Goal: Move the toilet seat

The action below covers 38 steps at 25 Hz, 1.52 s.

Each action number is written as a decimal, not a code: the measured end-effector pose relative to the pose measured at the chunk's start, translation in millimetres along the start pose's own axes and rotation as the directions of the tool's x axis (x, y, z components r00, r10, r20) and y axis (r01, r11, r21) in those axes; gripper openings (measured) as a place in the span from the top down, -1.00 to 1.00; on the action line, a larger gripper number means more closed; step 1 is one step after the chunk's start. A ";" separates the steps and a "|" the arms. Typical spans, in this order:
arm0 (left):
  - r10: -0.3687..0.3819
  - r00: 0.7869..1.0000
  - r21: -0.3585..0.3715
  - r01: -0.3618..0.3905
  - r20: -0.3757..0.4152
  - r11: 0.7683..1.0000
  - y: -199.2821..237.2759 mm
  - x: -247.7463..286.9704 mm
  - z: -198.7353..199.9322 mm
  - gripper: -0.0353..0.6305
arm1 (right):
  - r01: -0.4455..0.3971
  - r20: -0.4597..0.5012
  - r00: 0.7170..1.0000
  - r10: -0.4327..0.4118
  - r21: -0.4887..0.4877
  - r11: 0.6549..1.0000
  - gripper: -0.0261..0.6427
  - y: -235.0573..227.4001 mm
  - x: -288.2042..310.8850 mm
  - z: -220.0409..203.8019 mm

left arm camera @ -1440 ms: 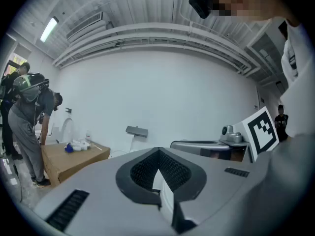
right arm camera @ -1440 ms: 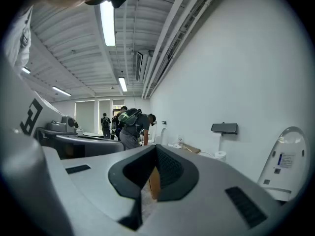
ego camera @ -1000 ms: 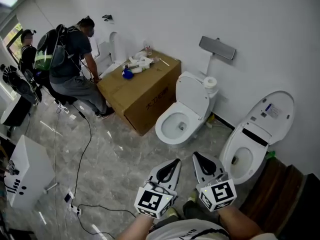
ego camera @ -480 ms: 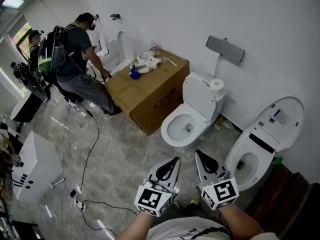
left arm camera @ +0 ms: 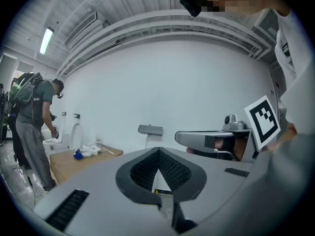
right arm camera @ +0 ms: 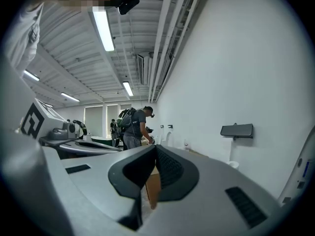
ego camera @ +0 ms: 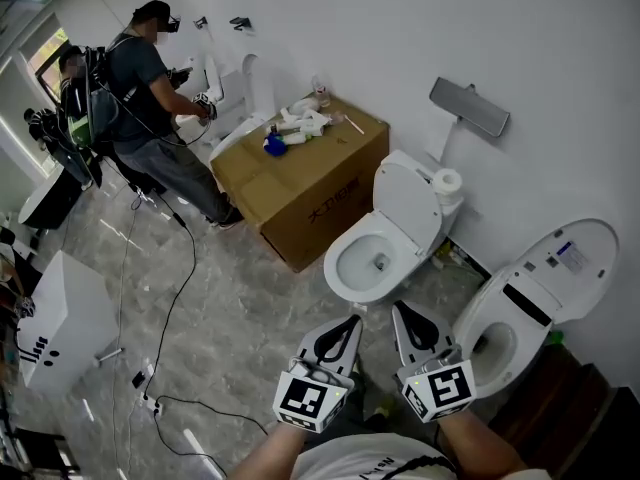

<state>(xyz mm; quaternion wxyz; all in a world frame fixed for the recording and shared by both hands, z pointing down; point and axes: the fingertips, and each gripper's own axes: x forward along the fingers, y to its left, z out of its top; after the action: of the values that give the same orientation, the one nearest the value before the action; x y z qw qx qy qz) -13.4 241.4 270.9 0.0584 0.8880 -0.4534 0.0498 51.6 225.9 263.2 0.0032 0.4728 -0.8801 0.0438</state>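
Toilet seat (ego camera: 333, 268) at frame centre, on white toilet by wall. Long axis upper right to lower left, front pointing lower left. Lid (ego camera: 408, 206) raised. Seat ring hard to tell from bowl rim.

Cardboard box (ego camera: 300, 183) close at left, second toilet (ego camera: 505, 338) at right, open floor (ego camera: 240, 318) lower left.

Left gripper (ego camera: 345, 328), right gripper (ego camera: 403, 316): fingers closed, empty.

A cardboard box (ego camera: 300, 183) stands against the wall in the upper middle of the head view, with small items (ego camera: 295, 126) on top and a person (ego camera: 150, 88) to its left. Right of the box is a toilet (ego camera: 365, 263) with a paper roll (ego camera: 448, 181) on its tank; a second toilet (ego camera: 510, 328) sits at lower right. The left gripper (ego camera: 350, 324) and right gripper (ego camera: 398, 312) lie side by side at bottom centre.
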 end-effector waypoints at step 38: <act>0.100 0.942 -0.194 -0.168 -0.321 0.967 305.7 235.5 -320.4 0.87 | -0.048 -0.164 0.985 0.050 0.017 0.999 0.88 -99.3 349.4 -258.3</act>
<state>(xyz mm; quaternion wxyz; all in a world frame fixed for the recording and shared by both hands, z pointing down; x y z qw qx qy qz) -135.2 -77.0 638.7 0.2222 0.8243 -0.5011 0.1418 -68.1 -98.6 544.3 0.0716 0.4459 -0.8878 0.0886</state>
